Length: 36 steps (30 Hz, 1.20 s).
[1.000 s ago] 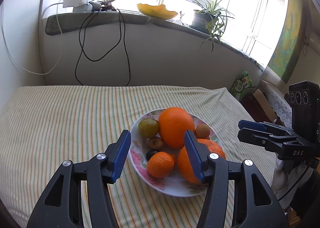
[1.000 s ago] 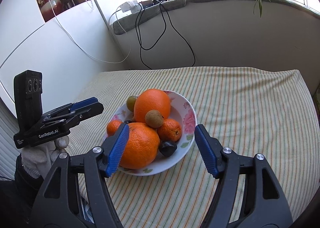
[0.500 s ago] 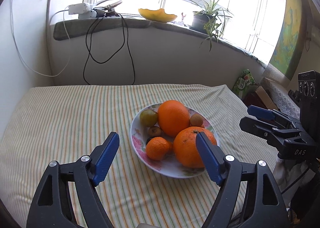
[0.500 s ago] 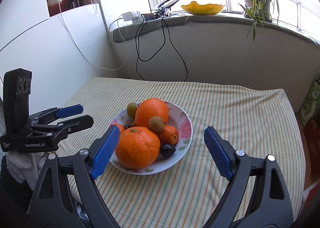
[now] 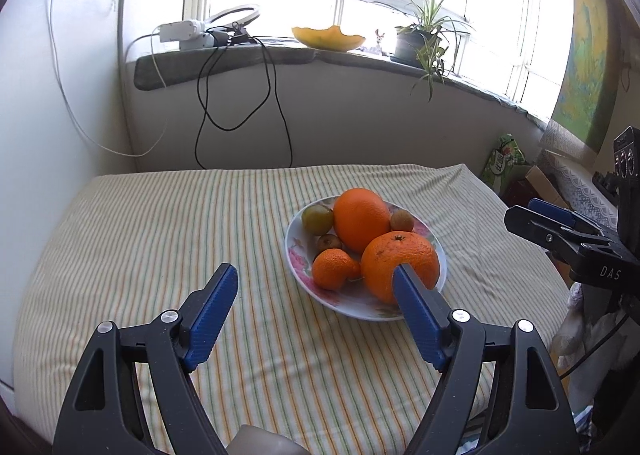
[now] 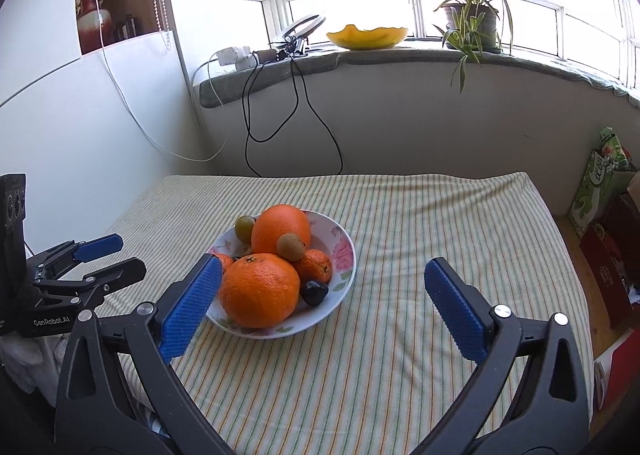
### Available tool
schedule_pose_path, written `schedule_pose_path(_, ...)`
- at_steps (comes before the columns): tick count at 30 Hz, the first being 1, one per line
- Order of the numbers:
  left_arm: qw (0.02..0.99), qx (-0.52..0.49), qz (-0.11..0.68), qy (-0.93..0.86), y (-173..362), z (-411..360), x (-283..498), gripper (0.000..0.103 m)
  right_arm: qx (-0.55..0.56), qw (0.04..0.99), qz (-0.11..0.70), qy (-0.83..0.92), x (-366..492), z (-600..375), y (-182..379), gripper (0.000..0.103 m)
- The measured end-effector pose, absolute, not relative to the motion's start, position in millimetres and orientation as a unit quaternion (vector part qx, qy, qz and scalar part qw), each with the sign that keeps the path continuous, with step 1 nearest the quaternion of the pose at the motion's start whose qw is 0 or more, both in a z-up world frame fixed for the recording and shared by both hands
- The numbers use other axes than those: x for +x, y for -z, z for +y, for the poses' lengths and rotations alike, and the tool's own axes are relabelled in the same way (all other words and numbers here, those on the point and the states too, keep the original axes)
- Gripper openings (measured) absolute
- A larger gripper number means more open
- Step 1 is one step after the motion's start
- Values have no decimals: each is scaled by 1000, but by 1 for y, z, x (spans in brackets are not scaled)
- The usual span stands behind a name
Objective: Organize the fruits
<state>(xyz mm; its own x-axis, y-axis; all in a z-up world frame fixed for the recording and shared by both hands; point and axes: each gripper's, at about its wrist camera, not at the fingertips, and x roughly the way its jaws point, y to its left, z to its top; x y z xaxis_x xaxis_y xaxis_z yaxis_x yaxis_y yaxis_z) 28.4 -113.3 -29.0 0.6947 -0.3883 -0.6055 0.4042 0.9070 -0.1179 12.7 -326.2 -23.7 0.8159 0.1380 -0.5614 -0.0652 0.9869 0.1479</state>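
Seemingly the sorting is nearing its end, since every fruit is sitting in the plate (image 6: 344, 251) mid-table while the left gripper (image 5: 314, 309) is hanging open and empty and the right gripper (image 6: 320, 305) is opening, nothing between its jaws.

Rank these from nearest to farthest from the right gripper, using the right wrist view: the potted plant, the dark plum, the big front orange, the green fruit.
From the right gripper:
1. Big front orange, by its left finger.
2. Dark plum, just right of that orange.
3. Green fruit, at the plate's far left edge.
4. Potted plant, on the windowsill.
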Motion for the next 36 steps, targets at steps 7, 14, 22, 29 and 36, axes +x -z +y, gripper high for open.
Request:
schedule_pose_path(7, 924, 11, 320, 210, 25, -111, 24, 80, 60, 952, 297, -43, 11, -325, 25, 103)
schedule_pose_path(14, 925, 13, 319, 207, 25, -115, 23, 80, 61, 952, 296, -44, 10, -325, 25, 103)
schedule_pose_path(22, 924, 12, 321, 207, 26, -118, 24, 80, 64, 951, 299, -46, 12, -326, 26, 103)
schedule_pose_path(29, 925, 13, 320, 205, 26, -119, 25, 80, 66, 950, 301, -48, 14, -325, 28, 103)
schedule_pose_path(36, 925, 13, 320, 204, 26, -119, 26, 80, 67, 949, 303, -49, 15, -324, 31, 103)
